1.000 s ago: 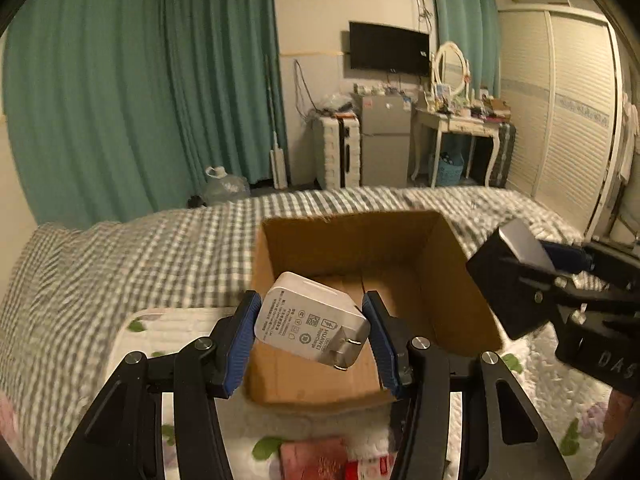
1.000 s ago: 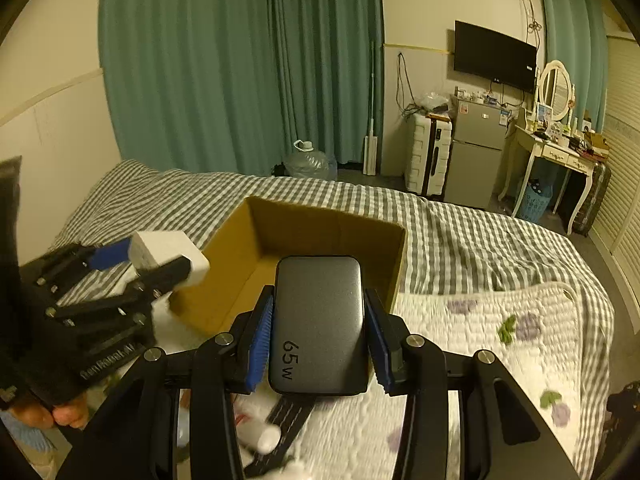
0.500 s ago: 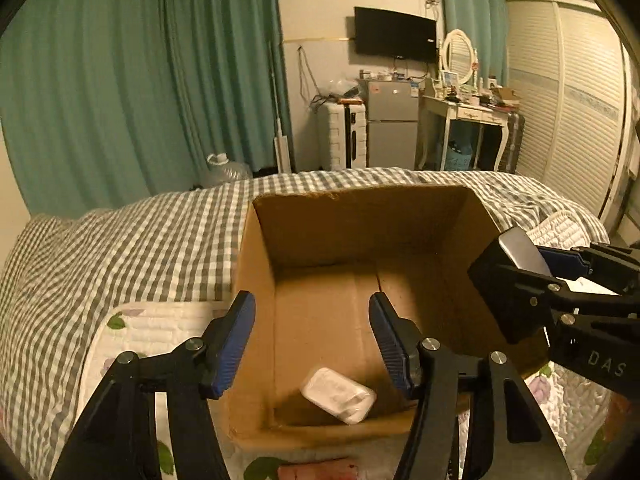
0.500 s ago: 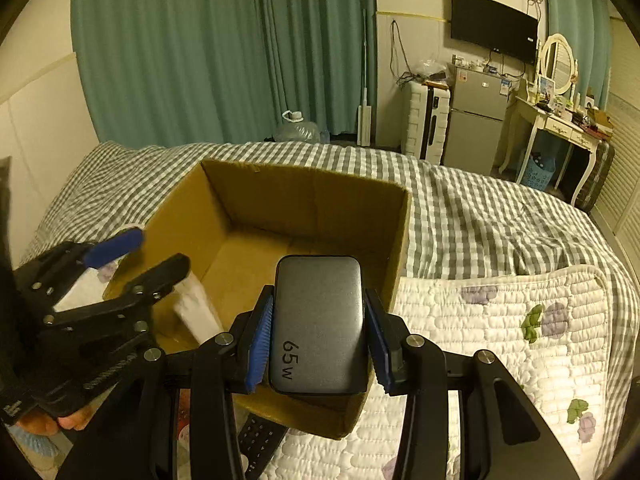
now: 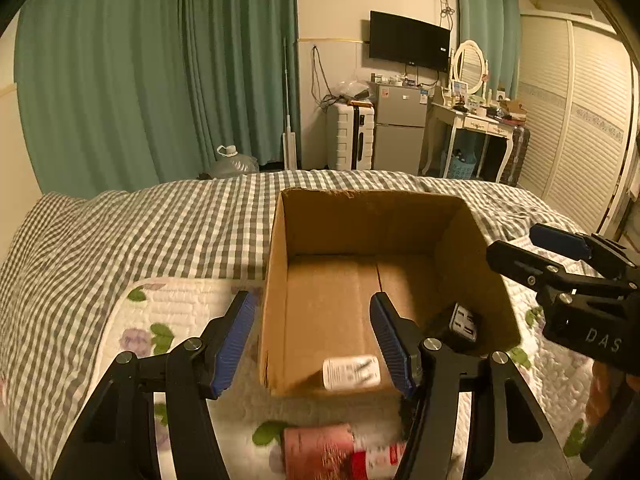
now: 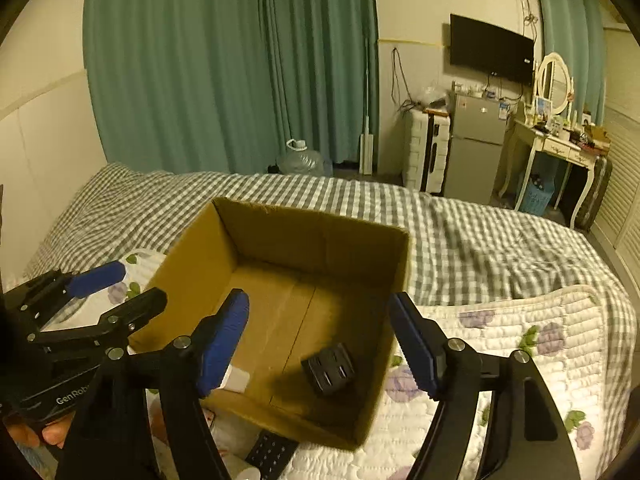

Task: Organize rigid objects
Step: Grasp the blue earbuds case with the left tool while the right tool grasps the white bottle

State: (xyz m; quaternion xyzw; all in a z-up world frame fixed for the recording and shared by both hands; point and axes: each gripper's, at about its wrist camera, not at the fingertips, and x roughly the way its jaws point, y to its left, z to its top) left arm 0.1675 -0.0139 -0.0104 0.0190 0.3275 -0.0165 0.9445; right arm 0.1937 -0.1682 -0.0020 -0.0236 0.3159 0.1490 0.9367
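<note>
Cardboard, brown and plain, makes the open rectangular box (image 5: 276,280) that stands on the bed, partly on the grey-and-white checked cover (image 5: 160,232) and partly on the white quilted blanket with purple flowers and green leaves (image 6: 500,340). Inside the box lie two chargers. The white plug-in charger with a printed label (image 5: 351,372) rests on the box floor close to the near wall, a little blurred in the left wrist view; in the right wrist view only a small white part of it (image 6: 236,378) shows behind a blue pad. The dark grey block charger with ports on one face (image 6: 330,368) lies on the floor of the box toward the near right corner, tilted, and apart from the white one.

The left gripper (image 5: 312,340) has its jaws spread wide and holds nothing; its blue pads stand on both sides of the near wall of the box. The right gripper (image 6: 320,340) is also spread wide with nothing between the pads, and it hangs above the box near the dark charger.

In front of the box, on the quilt, lie a blurred pink and red package (image 5: 332,452) and a black flat remote control with buttons (image 6: 272,452).
</note>
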